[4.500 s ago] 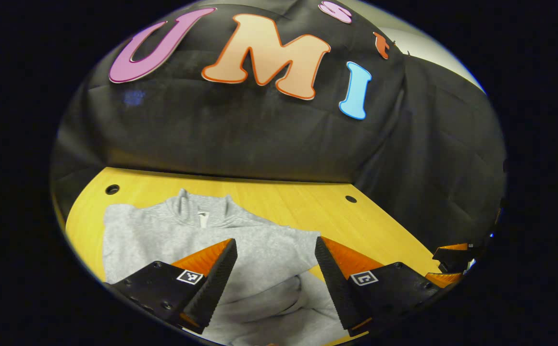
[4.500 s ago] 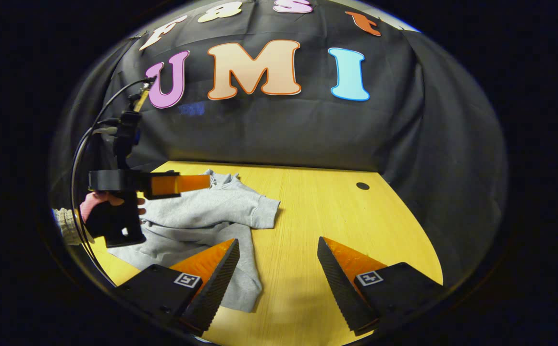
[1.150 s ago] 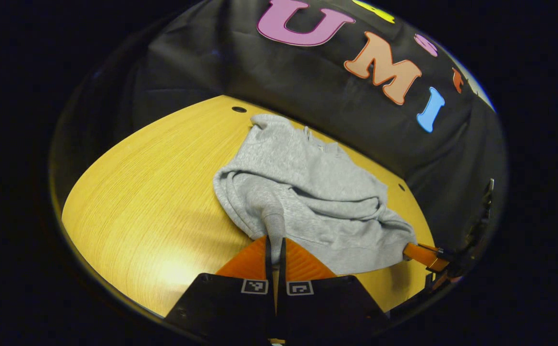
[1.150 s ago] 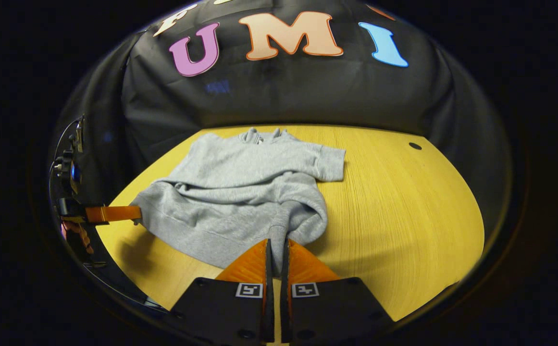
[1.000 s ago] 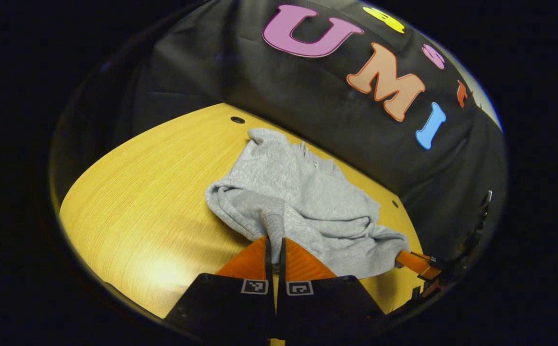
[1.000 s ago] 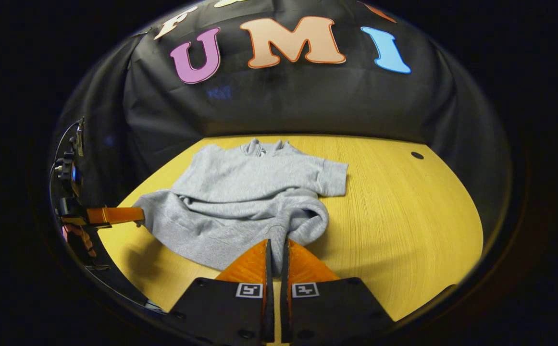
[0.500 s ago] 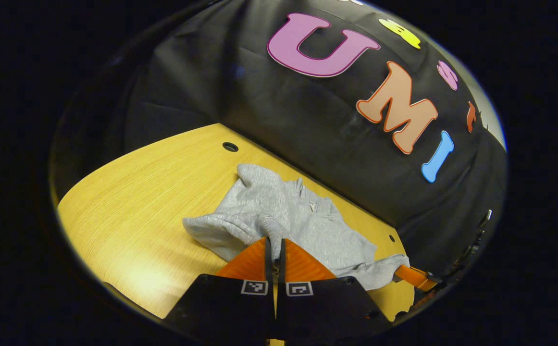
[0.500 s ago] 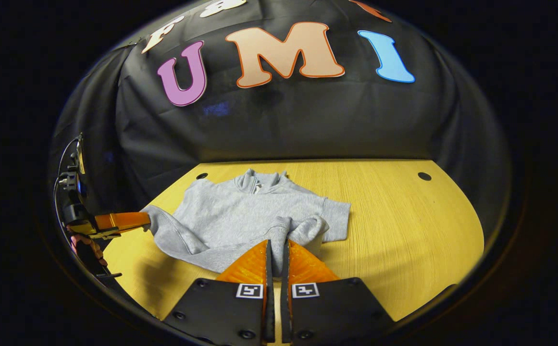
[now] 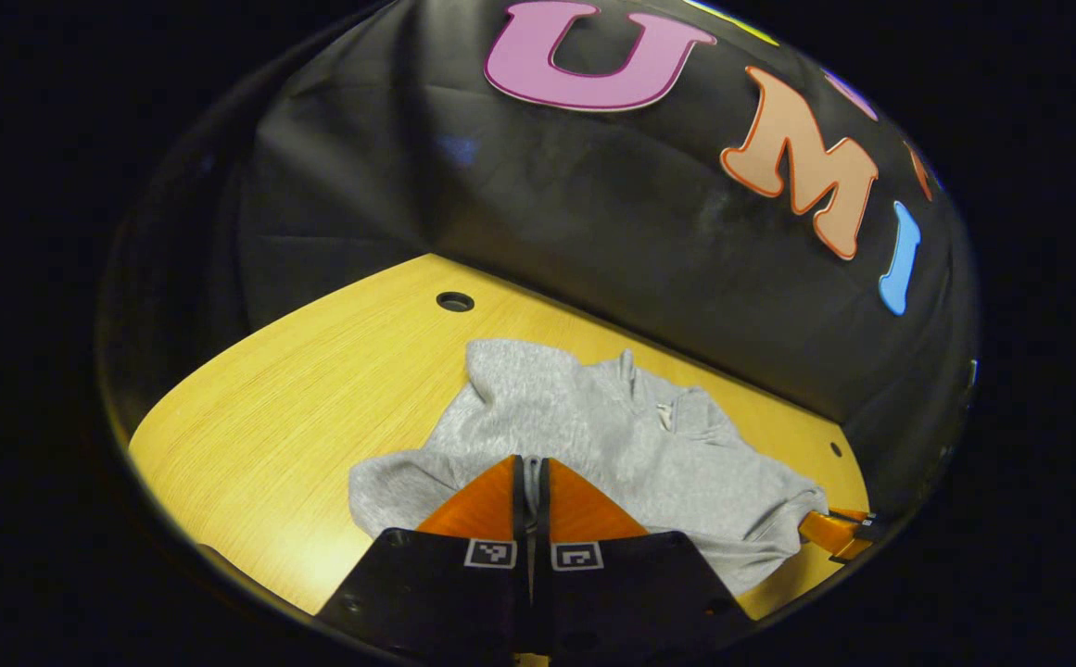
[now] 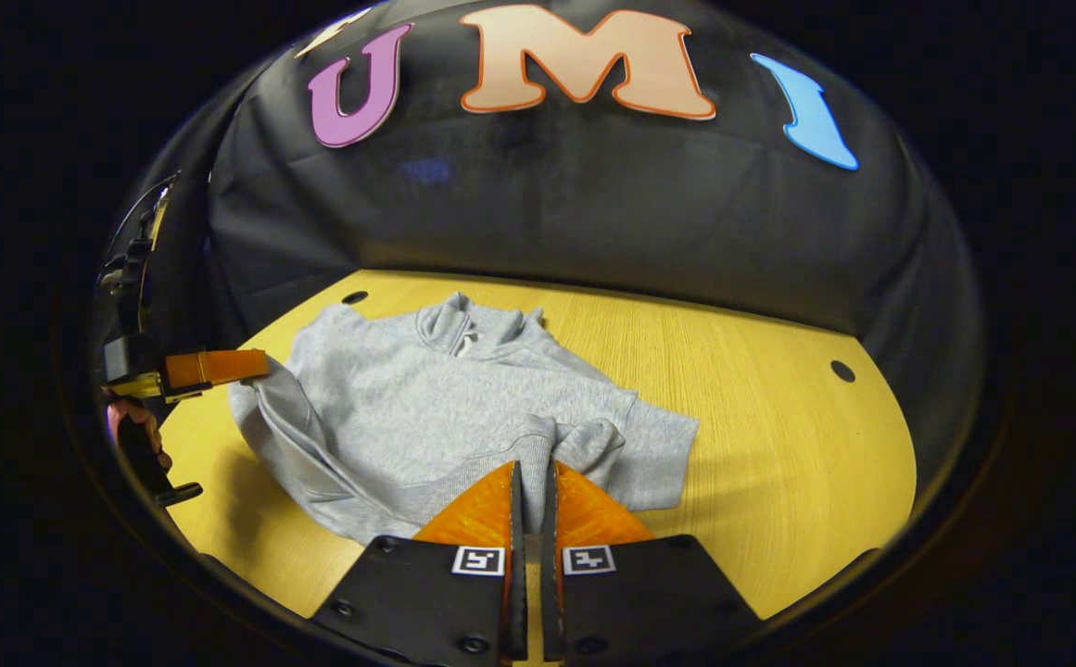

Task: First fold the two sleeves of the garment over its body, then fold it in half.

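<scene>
A soft grey knit sweatshirt (image 10: 445,398) with a stand-up collar lies bunched at the middle of the yellow wood-grain surface (image 10: 778,445), collar toward twelve o'clock near the black cloth wall (image 10: 547,204). In the right gripper view, the right tool (image 10: 531,477) at six o'clock is pinched tight on a gathered ribbed edge of the sweatshirt. The left tool (image 10: 255,364), at nine o'clock there, grips the garment's other edge; in its own view (image 9: 530,468) its fingers are clamped narrow on grey fabric.
</scene>
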Available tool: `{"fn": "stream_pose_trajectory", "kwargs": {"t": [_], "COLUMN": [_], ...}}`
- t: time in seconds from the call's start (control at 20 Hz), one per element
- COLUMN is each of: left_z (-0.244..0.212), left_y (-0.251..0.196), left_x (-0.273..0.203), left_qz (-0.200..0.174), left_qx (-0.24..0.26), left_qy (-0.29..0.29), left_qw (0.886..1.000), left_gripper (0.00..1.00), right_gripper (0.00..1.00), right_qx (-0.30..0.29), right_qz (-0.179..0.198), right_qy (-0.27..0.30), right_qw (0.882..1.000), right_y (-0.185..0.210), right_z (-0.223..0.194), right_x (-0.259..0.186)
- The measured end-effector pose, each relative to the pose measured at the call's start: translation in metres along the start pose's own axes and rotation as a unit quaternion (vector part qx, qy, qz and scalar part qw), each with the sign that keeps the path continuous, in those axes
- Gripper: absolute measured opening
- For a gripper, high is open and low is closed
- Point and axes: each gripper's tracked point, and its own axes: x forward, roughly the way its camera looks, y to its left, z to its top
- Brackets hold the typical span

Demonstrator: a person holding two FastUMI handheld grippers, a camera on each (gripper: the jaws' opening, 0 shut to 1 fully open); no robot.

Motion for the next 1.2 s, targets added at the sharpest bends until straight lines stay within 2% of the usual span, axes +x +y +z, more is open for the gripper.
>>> {"fn": "stream_pose_trajectory", "kwargs": {"t": [0.1,0.25,0.3,0.35,0.4,0.6,0.65,0.7,0.8,0.85,1.0,1.15,1.2], "left_z": [-0.008,-0.025,-0.022,-0.02,-0.018,-0.017,-0.009,0.0,0.028,0.043,0.08,0.099,0.1], "left_y": [0.001,0.002,0.0,-0.003,-0.006,-0.011,-0.015,-0.02,-0.03,-0.036,-0.045,-0.055,-0.057], "left_x": [0.007,0.016,0.016,0.017,0.017,0.01,0.007,0.003,-0.008,-0.014,-0.041,-0.073,-0.084], "left_qz": [-0.001,0.001,-0.001,-0.006,-0.008,-0.011,-0.015,-0.021,-0.037,-0.047,-0.068,-0.087,-0.093], "left_qx": [0.0,0.013,0.02,0.024,0.03,0.071,0.073,0.07,0.065,0.066,0.097,0.14,0.152], "left_qy": [0.012,0.035,0.031,0.026,0.022,0.031,0.026,0.016,-0.014,-0.027,-0.052,-0.07,-0.071], "left_qw": [1.0,0.999,0.999,0.999,0.999,0.997,0.997,0.997,0.997,0.996,0.992,0.984,0.981], "left_gripper": [0.0,0.03,0.1,0.14,0.27,0.48,0.54,0.71,0.88,0.91,0.93,0.92,0.92], "right_gripper": [0.08,0.15,0.17,0.25,0.27,0.89,0.99,0.99,0.98,0.95,0.98,0.95,0.98], "right_qx": [0.008,0.006,0.009,0.018,0.028,0.086,0.093,0.094,0.086,0.081,0.058,0.045,0.041], "right_qz": [0.004,0.009,0.013,0.015,0.007,0.0,0.0,-0.002,-0.003,-0.002,-0.001,0.0,-0.001], "right_qy": [0.003,-0.001,0.001,0.002,0.004,-0.012,-0.023,-0.035,-0.063,-0.078,-0.121,-0.16,-0.173], "right_qw": [1.0,1.0,1.0,1.0,1.0,0.996,0.995,0.995,0.994,0.994,0.991,0.986,0.984], "right_y": [-0.001,-0.002,-0.002,-0.002,-0.007,-0.014,-0.014,-0.016,-0.019,-0.019,-0.017,-0.009,-0.006], "right_z": [-0.002,-0.001,-0.001,0.0,0.003,0.018,0.027,0.036,0.059,0.071,0.107,0.129,0.133], "right_x": [0.009,0.008,0.008,0.008,0.006,0.009,0.006,0.0,-0.014,-0.022,-0.058,-0.106,-0.122]}}
